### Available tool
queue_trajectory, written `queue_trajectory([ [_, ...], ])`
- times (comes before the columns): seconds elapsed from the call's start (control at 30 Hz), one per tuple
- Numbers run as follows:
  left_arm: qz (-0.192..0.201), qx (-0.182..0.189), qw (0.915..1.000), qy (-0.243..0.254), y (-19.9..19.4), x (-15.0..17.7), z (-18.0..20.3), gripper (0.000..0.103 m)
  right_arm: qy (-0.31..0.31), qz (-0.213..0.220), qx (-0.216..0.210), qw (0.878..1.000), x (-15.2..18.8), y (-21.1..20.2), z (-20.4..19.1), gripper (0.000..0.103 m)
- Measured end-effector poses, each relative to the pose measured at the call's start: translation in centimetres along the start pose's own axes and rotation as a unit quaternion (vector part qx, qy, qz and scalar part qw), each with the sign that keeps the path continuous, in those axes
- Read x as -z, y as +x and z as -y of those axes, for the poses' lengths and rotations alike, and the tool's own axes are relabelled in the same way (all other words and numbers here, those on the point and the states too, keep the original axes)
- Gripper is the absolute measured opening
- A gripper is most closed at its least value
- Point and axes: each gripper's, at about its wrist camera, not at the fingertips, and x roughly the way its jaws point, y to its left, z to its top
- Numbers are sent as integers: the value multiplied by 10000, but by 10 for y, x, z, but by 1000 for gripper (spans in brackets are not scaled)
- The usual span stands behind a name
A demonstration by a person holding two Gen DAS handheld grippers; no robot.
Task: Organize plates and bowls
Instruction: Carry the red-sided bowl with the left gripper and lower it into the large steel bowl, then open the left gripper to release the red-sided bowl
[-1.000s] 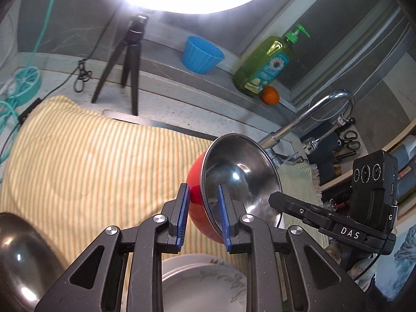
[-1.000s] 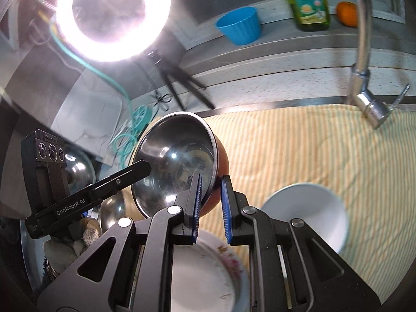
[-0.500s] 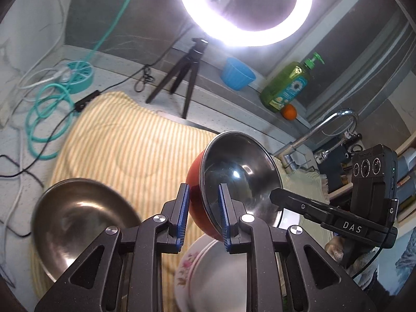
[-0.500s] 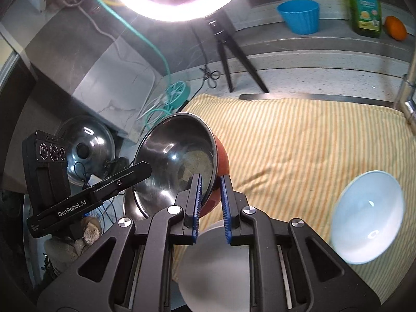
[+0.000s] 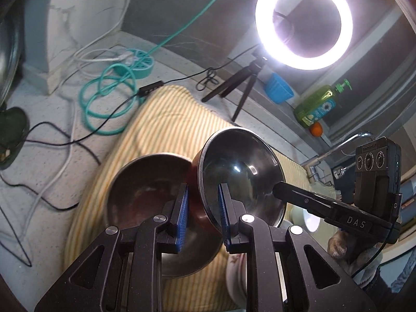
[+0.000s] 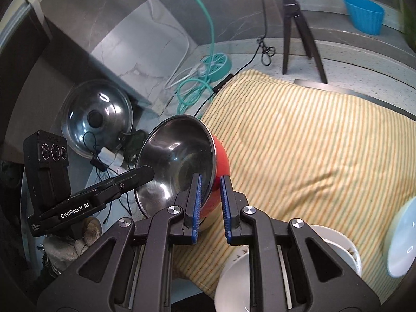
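Both grippers hold one red bowl with a steel inside (image 5: 239, 171), tilted on edge above the striped cloth. My left gripper (image 5: 202, 213) is shut on its rim; the bowl also shows in the right wrist view (image 6: 182, 163), where my right gripper (image 6: 210, 202) is shut on the opposite rim. A larger steel bowl (image 5: 145, 182) sits on the cloth just left of and below the red bowl. A floral plate (image 5: 235, 273) lies under the left gripper. A white plate (image 6: 234, 280) and a pale bowl (image 6: 401, 239) lie on the cloth.
The yellow striped cloth (image 6: 299, 143) covers the counter. A ring light on a tripod (image 5: 304, 20), a blue cup (image 5: 278, 91), a green soap bottle (image 5: 319, 104), an orange (image 5: 316, 129), a tap (image 5: 338, 148), teal and black cables (image 5: 109, 98) and a pot lid (image 6: 97, 122) surround it.
Both grippers carried the red bowl leftward over the cloth. The steel bowl now lies right beside it, and the pale bowl has slid to the right edge of the right wrist view.
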Motion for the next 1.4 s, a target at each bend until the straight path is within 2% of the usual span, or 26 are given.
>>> queue_trajectory([
  [0.4,-198,-258,9992,-245,3,14,-33,19,-299,-531,140,9980,4,46,-15,15],
  [1.03,-331,-539,9976,-263,13,20,-47,19,-499,-841,327,9947,6,70,-18,15],
  [1.2,-332,-591,9974,-256,13,21,-47,19,-563,-877,332,9940,7,73,-19,18],
  [1.23,-307,-599,9973,-280,12,21,-47,23,-563,-874,291,9942,7,74,-19,18],
  [1.4,-294,-606,9975,-221,11,20,-45,27,-588,-824,242,9946,7,70,-21,31],
])
